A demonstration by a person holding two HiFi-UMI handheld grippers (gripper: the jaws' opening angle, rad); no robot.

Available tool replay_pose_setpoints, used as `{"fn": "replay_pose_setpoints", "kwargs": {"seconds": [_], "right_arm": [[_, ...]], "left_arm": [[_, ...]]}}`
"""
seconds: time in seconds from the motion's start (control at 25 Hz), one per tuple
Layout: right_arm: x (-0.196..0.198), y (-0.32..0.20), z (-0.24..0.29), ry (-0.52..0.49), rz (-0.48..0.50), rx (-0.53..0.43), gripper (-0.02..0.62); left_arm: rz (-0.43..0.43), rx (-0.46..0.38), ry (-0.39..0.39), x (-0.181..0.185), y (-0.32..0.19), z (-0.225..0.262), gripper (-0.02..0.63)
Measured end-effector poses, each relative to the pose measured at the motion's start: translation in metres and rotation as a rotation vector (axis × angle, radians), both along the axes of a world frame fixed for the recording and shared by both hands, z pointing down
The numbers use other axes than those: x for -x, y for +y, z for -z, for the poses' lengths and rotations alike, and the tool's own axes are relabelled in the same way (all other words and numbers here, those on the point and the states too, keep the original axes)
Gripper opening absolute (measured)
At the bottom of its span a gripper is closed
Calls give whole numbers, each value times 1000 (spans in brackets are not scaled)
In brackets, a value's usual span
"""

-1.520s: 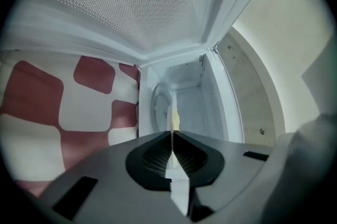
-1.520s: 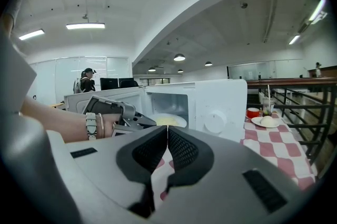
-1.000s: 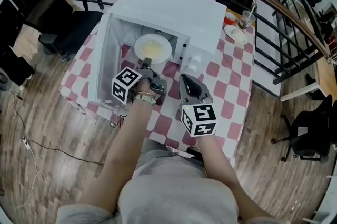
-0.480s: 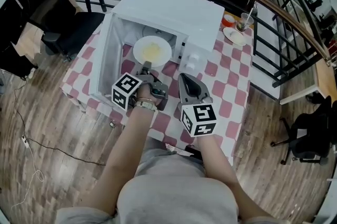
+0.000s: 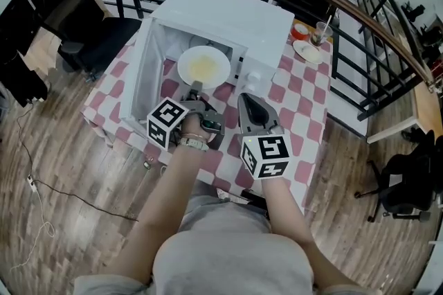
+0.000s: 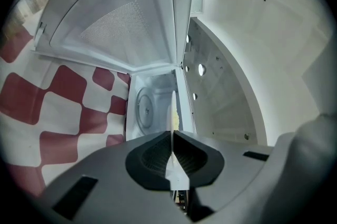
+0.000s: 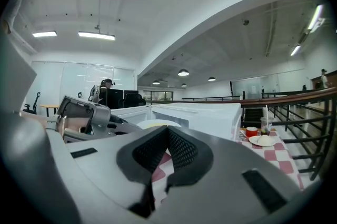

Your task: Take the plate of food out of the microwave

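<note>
A table (image 5: 304,100) under a red-and-white checked cloth is seen on a wooden plank floor (image 5: 62,169); it is bounded on the far and right sides by a curved railing (image 5: 374,23) of dark bars beneath a brown handrail; a black chair (image 5: 104,34) is placed off the table's far left corner, and a thin cable (image 5: 76,200) is trailed over the floor on the left.

A white microwave (image 5: 228,13) is set on the table with its door (image 5: 138,79) swung fully open to the left; the door's free edge is carried close to the table's left edge. The plate of food (image 5: 203,67) is found at the mouth of the cavity, above the turntable (image 6: 143,107); its near rim is clamped between the jaws of the left gripper (image 5: 194,87), pads pressed on it from both sides. The right gripper (image 5: 244,100) is held just beside the left one, before the microwave's right front; its jaws are brought together at the tips with nothing between them.

Bare checked cloth is shown to the right of the microwave and along the near edge below both grippers; at the far right corner a small dish (image 5: 309,50), a red cup (image 5: 300,28) and a glass (image 5: 320,30) are grouped close to the railing.
</note>
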State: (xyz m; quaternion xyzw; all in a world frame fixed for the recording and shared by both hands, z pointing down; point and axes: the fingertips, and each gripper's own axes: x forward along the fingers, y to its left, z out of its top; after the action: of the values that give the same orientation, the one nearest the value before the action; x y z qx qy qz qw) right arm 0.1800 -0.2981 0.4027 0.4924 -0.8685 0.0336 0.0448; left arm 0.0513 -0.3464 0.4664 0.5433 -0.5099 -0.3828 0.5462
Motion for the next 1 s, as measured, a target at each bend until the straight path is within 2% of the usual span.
{"fn": "replay_pose_setpoints", "kwargs": {"seconds": [1.0], "right_arm": [[14, -8, 53, -63, -29, -41, 26]], "left_arm": [[-58, -42, 47, 10, 14, 64, 15]]}}
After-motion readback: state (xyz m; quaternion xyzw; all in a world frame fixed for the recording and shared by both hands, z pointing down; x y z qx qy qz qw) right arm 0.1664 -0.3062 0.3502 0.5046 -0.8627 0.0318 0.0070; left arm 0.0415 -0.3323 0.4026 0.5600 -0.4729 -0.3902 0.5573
